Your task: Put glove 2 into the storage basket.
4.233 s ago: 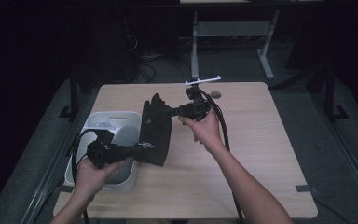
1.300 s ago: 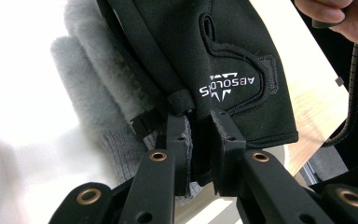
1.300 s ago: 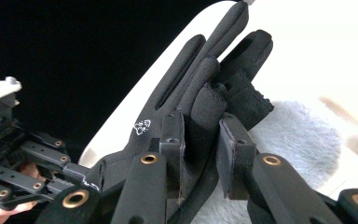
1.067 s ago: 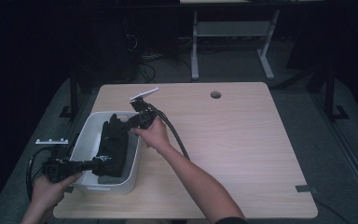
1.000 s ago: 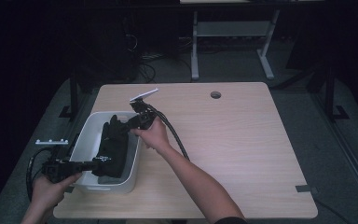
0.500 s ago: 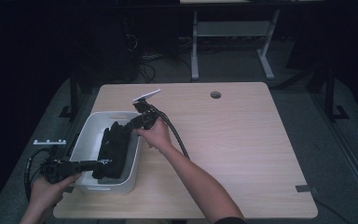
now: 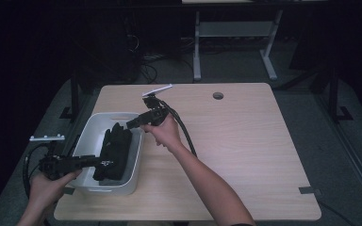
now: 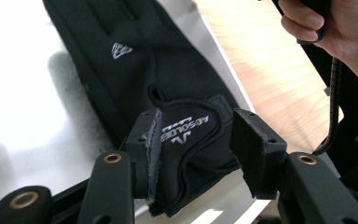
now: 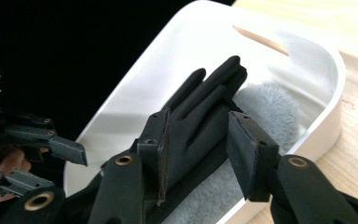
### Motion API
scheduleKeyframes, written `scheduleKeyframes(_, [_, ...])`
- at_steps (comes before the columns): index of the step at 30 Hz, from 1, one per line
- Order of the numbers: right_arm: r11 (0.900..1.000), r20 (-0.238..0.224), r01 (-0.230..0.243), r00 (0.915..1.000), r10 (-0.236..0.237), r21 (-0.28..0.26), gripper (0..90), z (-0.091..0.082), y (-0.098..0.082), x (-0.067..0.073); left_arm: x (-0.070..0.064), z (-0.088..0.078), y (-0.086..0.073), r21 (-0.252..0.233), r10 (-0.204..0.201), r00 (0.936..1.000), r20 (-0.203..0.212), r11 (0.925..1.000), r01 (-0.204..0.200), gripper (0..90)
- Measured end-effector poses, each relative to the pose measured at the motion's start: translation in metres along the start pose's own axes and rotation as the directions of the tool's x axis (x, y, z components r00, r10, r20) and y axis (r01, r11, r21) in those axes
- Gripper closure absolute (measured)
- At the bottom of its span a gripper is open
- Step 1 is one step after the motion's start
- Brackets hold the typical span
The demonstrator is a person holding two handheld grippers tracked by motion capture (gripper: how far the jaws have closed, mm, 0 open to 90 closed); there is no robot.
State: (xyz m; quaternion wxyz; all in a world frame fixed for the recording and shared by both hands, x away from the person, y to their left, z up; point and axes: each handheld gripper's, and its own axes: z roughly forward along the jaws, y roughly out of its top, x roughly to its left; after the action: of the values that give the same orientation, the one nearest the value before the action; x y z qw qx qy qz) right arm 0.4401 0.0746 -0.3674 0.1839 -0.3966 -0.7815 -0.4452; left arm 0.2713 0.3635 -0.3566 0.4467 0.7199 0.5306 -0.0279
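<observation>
1. Black glove (image 7: 115,151) lies lengthwise inside the white bin (image 7: 90,129), fingers toward the far end, cuff toward the person. In the right gripper view the glove (image 9: 205,109) rests on something grey and fuzzy (image 9: 265,109) in the bin bottom; I cannot tell what that is.
2. Left gripper (image 7: 104,163) reaches in level from the bin's near-left side, at the glove's cuff. In the left gripper view the cuff with its printed logo (image 8: 186,128) sits between the jaws: it lies against the left pad, while a gap shows at the right pad. The jaws have just been opening, so the grip is released.
3. Right gripper (image 7: 131,124) sits above the bin's right rim, jaws aimed at the glove's fingertip end. In its own view the jaws stand apart above the glove fingers, nothing pinched; they have just been opening.
4. Bin sits on the near-left part of the wooden table (image 7: 245,141).
5. Round hole (image 7: 218,95) in the tabletop at the far side, well apart from the bin.
</observation>
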Motion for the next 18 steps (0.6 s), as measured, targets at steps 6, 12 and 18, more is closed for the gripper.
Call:
scheduleKeyframes(6, [1.000,-0.019,0.005,0.9998,-0.005,-0.029,56.1,-0.015,0.000,0.001,-0.009,0.000,0.006,-0.003,0.026,0.9996,-0.005,0.9997,-0.026,51.3])
scheduleKeyframes(12, [0.998,-0.022,0.014,0.9996,-0.016,-0.053,55.7,-0.027,-0.002,-0.003,-0.020,0.005,0.014,0.006,0.062,0.9981,0.003,0.9981,-0.062,49.4])
scheduleKeyframes(18, [0.997,-0.029,0.009,0.9995,-0.011,-0.080,55.1,-0.041,-0.005,-0.005,-0.033,0.011,0.024,0.011,0.090,0.9959,0.010,0.9959,-0.090,49.0])
